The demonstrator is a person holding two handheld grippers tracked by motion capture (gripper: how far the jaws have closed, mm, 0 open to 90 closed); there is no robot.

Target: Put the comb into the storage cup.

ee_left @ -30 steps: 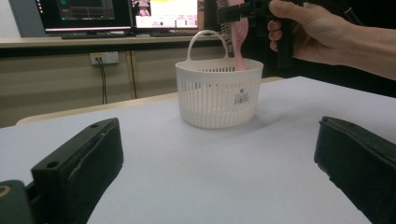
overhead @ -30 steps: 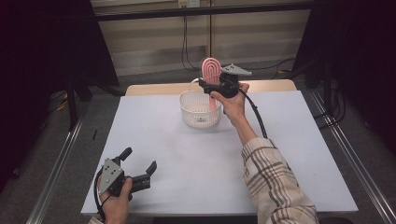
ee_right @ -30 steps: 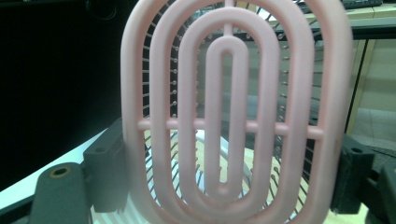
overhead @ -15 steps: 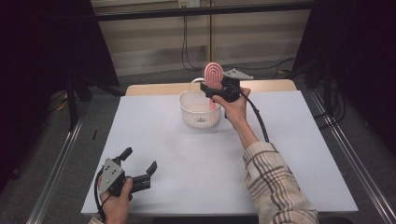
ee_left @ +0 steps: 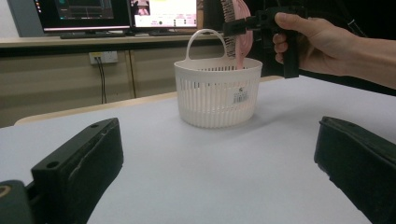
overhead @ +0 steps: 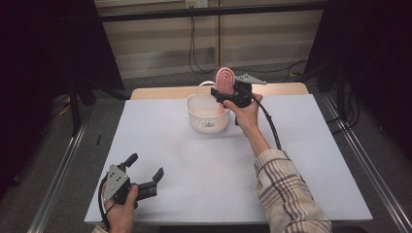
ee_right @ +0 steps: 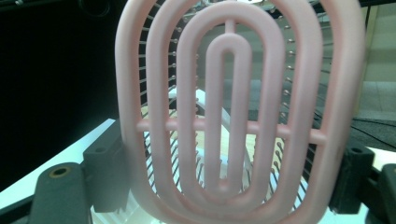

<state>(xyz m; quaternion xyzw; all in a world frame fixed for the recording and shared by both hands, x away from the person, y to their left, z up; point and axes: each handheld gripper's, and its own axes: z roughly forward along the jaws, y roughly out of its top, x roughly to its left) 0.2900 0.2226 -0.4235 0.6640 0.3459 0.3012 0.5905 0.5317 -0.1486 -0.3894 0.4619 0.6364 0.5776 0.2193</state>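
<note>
A pink vented hairbrush (overhead: 225,80) stands upright, head up, with its handle reaching down into a white plastic basket (overhead: 208,116) at the table's far middle. My right gripper (overhead: 224,94) is shut on the brush across its head, just above the basket's right rim. In the right gripper view the brush (ee_right: 233,116) spans the space between the two black jaws of my right gripper (ee_right: 231,172). My left gripper (overhead: 145,166) rests open at the table's near left corner, nothing between its jaws. The left gripper view shows the basket (ee_left: 217,93) and brush (ee_left: 243,32) ahead.
The white table top (overhead: 301,145) lies bare around the basket. Metal rails run along both sides of the table. Monitors (ee_left: 116,11) and a wall socket stand behind the table's far edge. A cable trails from the right gripper along the forearm.
The right gripper and the brush have shifted slightly to the right and a little lower over the basket. The left gripper has stayed put.
</note>
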